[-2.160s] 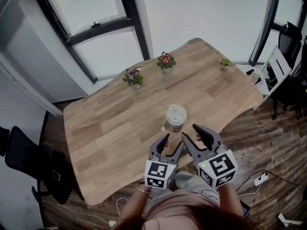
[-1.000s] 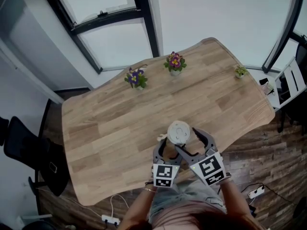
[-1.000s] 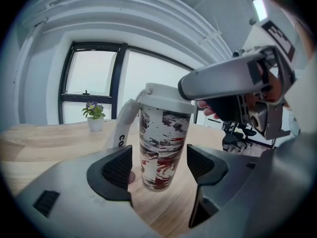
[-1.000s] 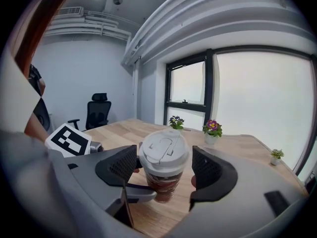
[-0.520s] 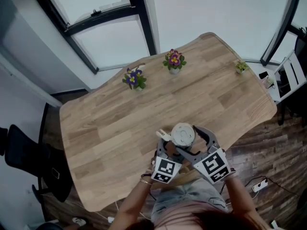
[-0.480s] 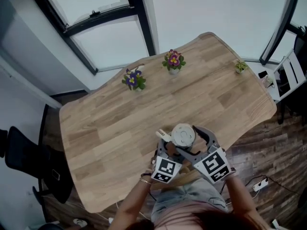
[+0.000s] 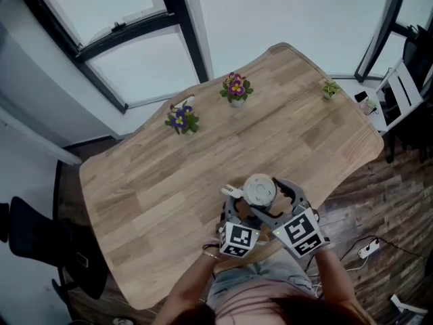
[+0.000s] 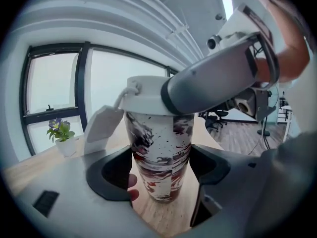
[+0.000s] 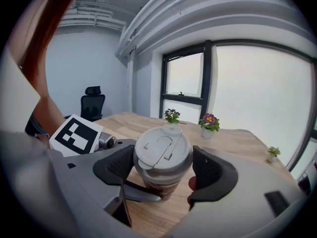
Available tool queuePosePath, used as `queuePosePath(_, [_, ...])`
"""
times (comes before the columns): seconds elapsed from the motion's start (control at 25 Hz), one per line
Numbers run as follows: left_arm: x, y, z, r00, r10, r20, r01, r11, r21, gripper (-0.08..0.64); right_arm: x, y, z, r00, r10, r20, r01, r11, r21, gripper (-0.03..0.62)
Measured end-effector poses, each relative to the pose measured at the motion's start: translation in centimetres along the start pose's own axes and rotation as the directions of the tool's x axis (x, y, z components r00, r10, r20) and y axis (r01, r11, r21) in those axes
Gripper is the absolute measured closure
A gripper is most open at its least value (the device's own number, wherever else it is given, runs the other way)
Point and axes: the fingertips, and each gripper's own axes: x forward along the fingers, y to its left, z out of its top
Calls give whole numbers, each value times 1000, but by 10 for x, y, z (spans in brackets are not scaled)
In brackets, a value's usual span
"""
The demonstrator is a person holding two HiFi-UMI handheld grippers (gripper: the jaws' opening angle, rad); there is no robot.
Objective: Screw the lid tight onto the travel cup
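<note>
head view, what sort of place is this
Probably an office or meeting room: a long wooden table, tall dark-framed windows beside it, and a black office chair against the wall. Small potted flowers dress the table.

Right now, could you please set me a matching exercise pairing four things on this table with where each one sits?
Things: 1 round grey lid; 2 white tag; 3 pink-flowered pot plant; 4 small green pot plant.
Places: A alone near the wooden table's right edge; B on top of the patterned travel cup; C next to the blue-flowered pot plant; D dangling beside the cup.
Pairs: 1-B, 2-D, 3-C, 4-A.
</note>
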Motion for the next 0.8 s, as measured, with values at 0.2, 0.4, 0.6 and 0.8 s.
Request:
queuePosePath(0.2, [0, -2, 0, 999, 51, -3, -51, 999, -20, 213, -2, -1, -3, 992, -120, -25, 122, 990, 65, 245])
queuePosePath(0.4, [1, -3, -2, 1000, 22, -13, -23, 999, -23, 213, -2, 0, -5, 989, -138, -53, 143, 984, 111, 245])
queuePosePath(0.6, [-1, -12, -4, 982, -184, -52, 186, 981, 56, 213, -3, 3, -2, 996, -47, -74, 52, 996, 75, 226])
queuePosePath(0.8, [-6, -19, -7, 935, -340, -101, 351, 928, 126, 213, -1, 11, -3, 992, 51, -115, -55, 998, -34, 224])
